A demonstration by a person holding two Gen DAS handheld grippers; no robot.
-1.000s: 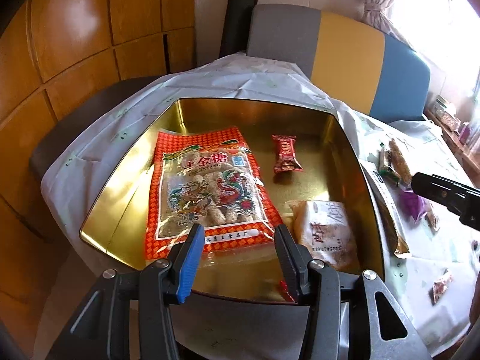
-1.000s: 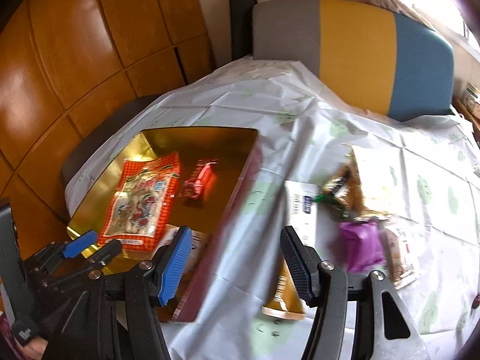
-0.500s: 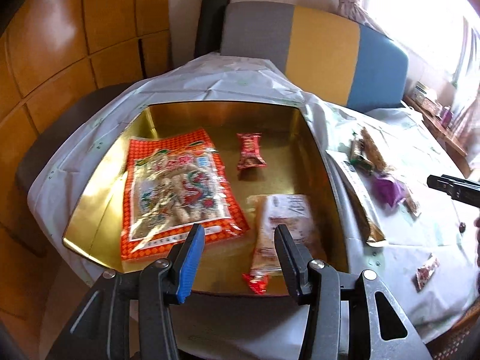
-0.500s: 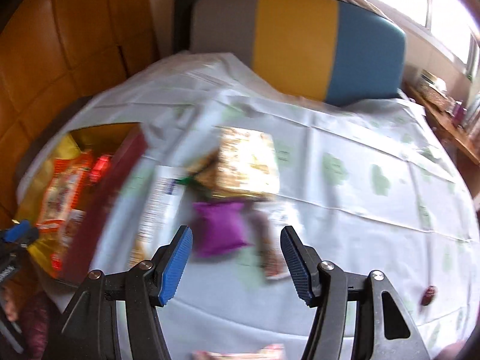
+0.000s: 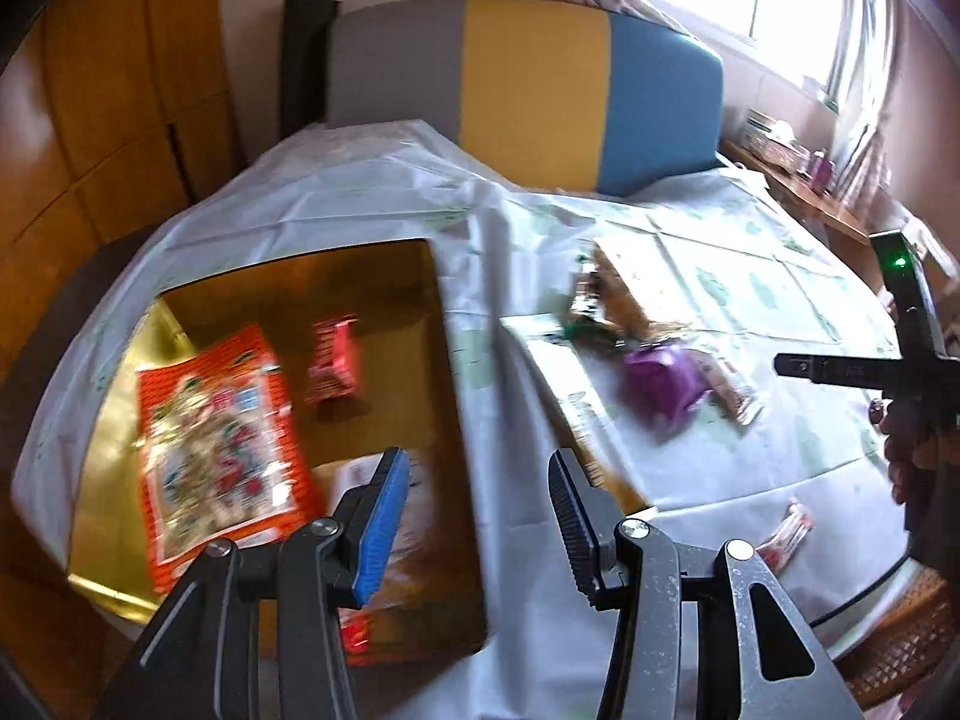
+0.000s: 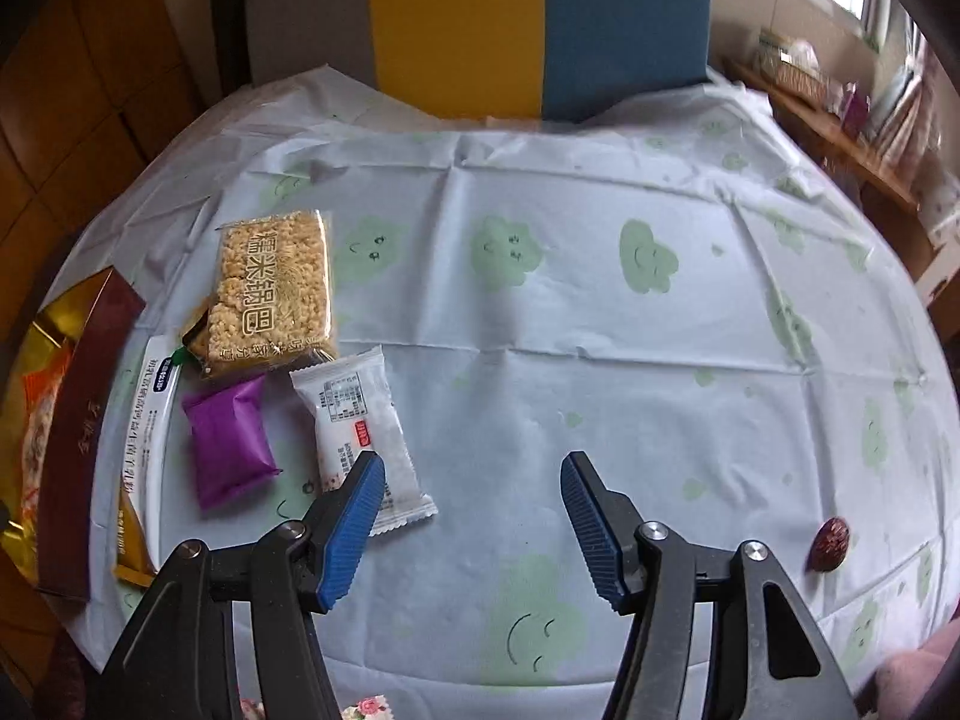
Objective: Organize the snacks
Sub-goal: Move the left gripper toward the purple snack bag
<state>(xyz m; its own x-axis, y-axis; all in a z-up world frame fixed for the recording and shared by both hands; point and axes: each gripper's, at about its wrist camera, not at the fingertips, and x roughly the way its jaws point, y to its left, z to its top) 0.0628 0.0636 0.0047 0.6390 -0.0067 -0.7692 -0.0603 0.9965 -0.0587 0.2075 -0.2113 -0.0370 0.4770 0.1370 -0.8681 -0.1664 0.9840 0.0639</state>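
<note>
A gold-lined box (image 5: 390, 276) holds a big orange snack bag (image 5: 216, 444), a small red packet (image 5: 333, 360) and a pale packet half hidden behind my fingers. My left gripper (image 5: 477, 516) is open and empty above the box's right wall. Loose snacks lie on the tablecloth: a rice-cracker pack (image 6: 273, 294), a purple packet (image 6: 231, 441), a white packet (image 6: 360, 429) and a long white-and-gold pack (image 6: 141, 456). My right gripper (image 6: 471, 531) is open and empty just right of the white packet. The box's maroon wall (image 6: 78, 438) shows at the left.
A small brown wrapped sweet (image 6: 831, 543) lies near the table's right edge. A red-and-white packet (image 5: 786, 537) lies near the front edge. A grey, yellow and blue chair back (image 6: 480, 24) stands behind the table. A wooden shelf (image 6: 840, 138) runs along the right.
Both grippers have swung right. The left view now takes in the box's right wall and the loose snacks. The right gripper has moved from beside the box to over the loose snacks.
</note>
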